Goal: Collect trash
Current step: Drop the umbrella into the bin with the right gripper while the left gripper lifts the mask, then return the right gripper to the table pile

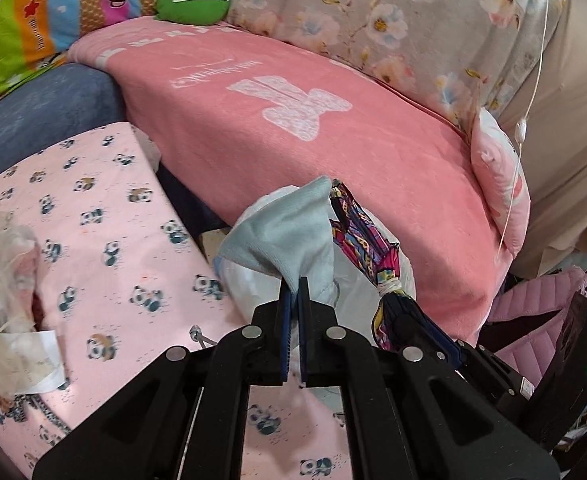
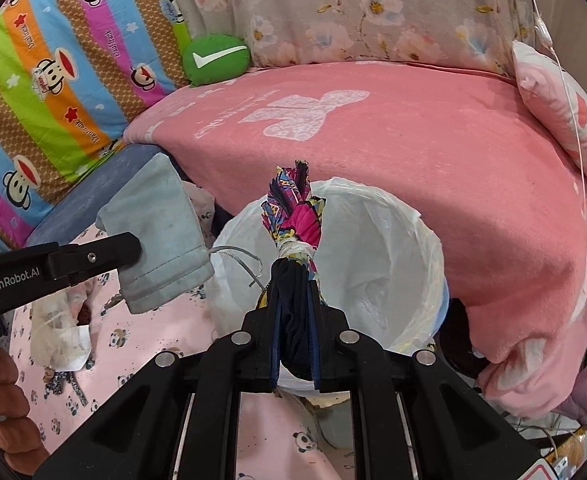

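Observation:
My left gripper [image 1: 296,286] is shut on a pale blue cloth pouch [image 1: 289,232], which it holds up over the left rim of a bin with a white liner [image 1: 249,284]. In the right wrist view the same gripper [image 2: 135,250] comes in from the left with the pouch [image 2: 161,232] in its pads. My right gripper [image 2: 295,292] is shut on a colourful bundle [image 2: 295,208], dark at the bottom and tied with a white band, above the mouth of the bin [image 2: 425,236]. The left wrist view shows that bundle [image 1: 357,232] and the right gripper [image 1: 421,320] to the right of the pouch.
A pink blanket [image 2: 413,152] covers the seat behind the bin. A panda-print cloth [image 1: 93,240] lies to the left with crumpled wrappers and paper [image 1: 9,292] on it. A striped monkey pillow [image 2: 53,80], a green cushion [image 2: 215,58] and a pink jacket [image 1: 533,312] surround the spot. A hand [image 2: 1,400] shows at lower left.

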Motion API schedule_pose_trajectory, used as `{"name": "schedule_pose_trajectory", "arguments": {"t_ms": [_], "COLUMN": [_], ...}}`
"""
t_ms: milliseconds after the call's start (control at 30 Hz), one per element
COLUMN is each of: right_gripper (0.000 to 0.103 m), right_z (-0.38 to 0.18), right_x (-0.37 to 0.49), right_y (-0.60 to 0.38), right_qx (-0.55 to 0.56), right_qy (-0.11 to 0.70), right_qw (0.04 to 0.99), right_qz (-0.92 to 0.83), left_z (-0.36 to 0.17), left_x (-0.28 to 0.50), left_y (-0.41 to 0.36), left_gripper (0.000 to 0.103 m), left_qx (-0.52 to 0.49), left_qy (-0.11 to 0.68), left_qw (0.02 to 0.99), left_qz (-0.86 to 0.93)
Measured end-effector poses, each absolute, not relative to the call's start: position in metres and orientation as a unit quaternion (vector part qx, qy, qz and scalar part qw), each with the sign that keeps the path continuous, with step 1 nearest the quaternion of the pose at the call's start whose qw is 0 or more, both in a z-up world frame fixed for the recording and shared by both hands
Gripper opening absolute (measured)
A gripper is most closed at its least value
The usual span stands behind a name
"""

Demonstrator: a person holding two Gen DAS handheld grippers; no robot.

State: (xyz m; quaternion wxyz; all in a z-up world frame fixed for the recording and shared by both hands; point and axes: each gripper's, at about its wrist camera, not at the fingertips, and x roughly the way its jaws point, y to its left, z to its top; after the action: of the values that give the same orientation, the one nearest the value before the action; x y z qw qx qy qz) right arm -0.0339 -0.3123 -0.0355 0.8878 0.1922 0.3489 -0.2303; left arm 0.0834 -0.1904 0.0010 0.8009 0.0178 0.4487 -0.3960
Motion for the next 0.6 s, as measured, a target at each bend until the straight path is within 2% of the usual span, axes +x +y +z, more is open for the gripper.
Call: {"name": "schedule_pose_trajectory", "arguments": {"t_ms": [100, 133, 200, 233, 267, 333, 400, 600], "right_gripper": [0.012, 0.017, 0.02, 0.024, 0.026, 0.036, 0.042, 0.047], "right_z": [-0.04, -0.042, -0.046, -0.047, -0.048, -0.05, -0.05, -0.048], "right_x": [-0.034, -0.033, -0.03, -0.029, -0.028, -0.027, -0.027, -0.019], "right_y": [-0.321, -0.323, -0.326, -0.327, -0.327, -0.326, -0.326, -0.317], "right_qx": [0.196, 0.198, 0.2, 0.199, 0.199, 0.198, 0.196, 0.193], "right_qy": [0.354, 0.356, 0.361, 0.363, 0.367, 0.368, 0.367, 0.368], "right_qw": [0.882, 0.881, 0.878, 0.876, 0.875, 0.875, 0.874, 0.877], "right_qz": [-0.24, -0.241, -0.243, -0.245, -0.245, -0.246, -0.25, -0.241], "left_z": [-0.004, -0.006, -0.009, -0.01, -0.011, -0.011, -0.012, -0.014], "left_x": [0.084, 0.084, 0.085, 0.085, 0.084, 0.084, 0.086, 0.097], "left_y": [-0.207, -0.21, -0.216, -0.217, -0.215, -0.209, -0.202, -0.17], "left_gripper": [0.004, 0.007, 0.024, 0.038, 0.046, 0.051, 0.054, 0.059], "left_qx": [0.019, 0.016, 0.017, 0.019, 0.019, 0.018, 0.02, 0.012], "left_qy": [0.452, 0.455, 0.458, 0.456, 0.454, 0.449, 0.447, 0.445], "left_qw": [0.791, 0.786, 0.784, 0.788, 0.792, 0.798, 0.804, 0.828], "left_qz": [-0.412, -0.419, -0.419, -0.413, -0.408, -0.402, -0.391, -0.342]}}
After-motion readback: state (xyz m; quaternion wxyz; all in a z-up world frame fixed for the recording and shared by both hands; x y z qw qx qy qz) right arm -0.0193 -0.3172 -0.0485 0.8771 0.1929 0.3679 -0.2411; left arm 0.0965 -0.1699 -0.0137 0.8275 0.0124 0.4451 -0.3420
